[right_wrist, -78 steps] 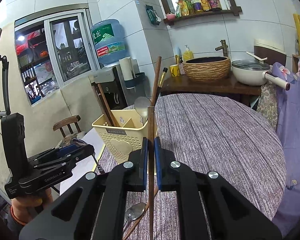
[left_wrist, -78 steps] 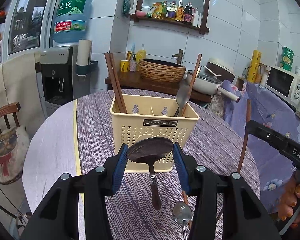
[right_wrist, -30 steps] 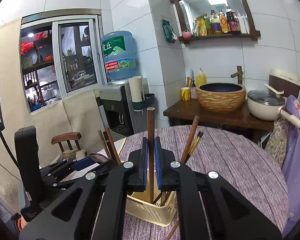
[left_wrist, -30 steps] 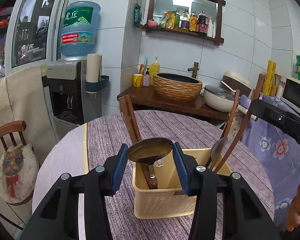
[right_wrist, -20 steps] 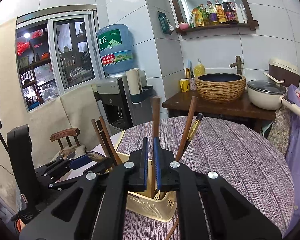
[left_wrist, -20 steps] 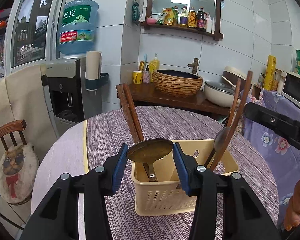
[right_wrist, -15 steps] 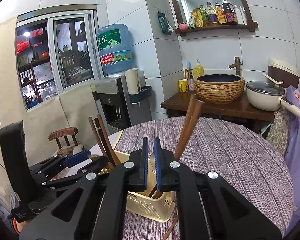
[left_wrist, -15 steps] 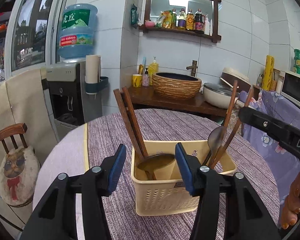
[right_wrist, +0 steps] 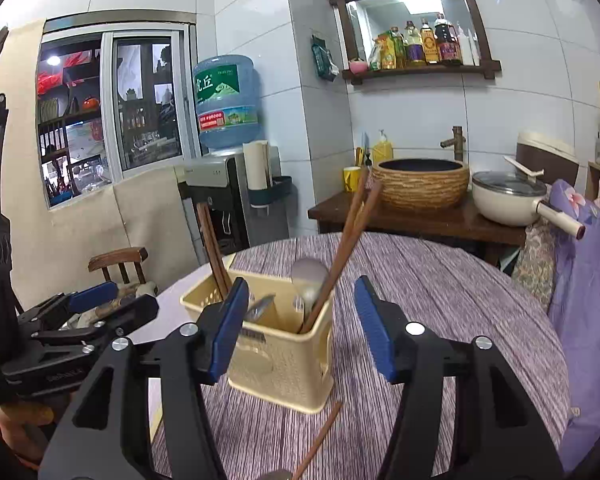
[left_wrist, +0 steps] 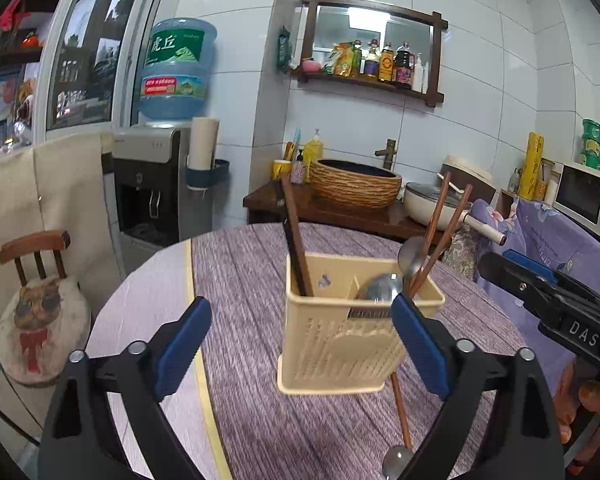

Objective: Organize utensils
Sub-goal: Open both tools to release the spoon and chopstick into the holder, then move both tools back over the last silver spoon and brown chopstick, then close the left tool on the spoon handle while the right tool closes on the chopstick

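Left wrist view: a loose chopstick [left_wrist: 400, 412] and a spoon [left_wrist: 396, 462] were seen lying on the surface [left_wrist: 260, 420], just below and inside the right pad of the left tool [left_wrist: 300, 344], in front of the cream utensil basket [left_wrist: 340, 344]. The chopstick was judged light, stiff and thin, likely to roll; it would best be pinched across its shaft near the middle. The spoon was judged smooth and slippery, better taken at the handle, which was hidden. Inside the basket a spoon bowl [left_wrist: 380, 288], dark chopsticks [left_wrist: 296, 240] and two brown chopsticks [left_wrist: 440, 236] were leaning. The left tool's jaws had just been opening and stood wide with nothing between them. The right tool [right_wrist: 298, 324] had likewise just been opening, empty, straddling the basket's near corner.
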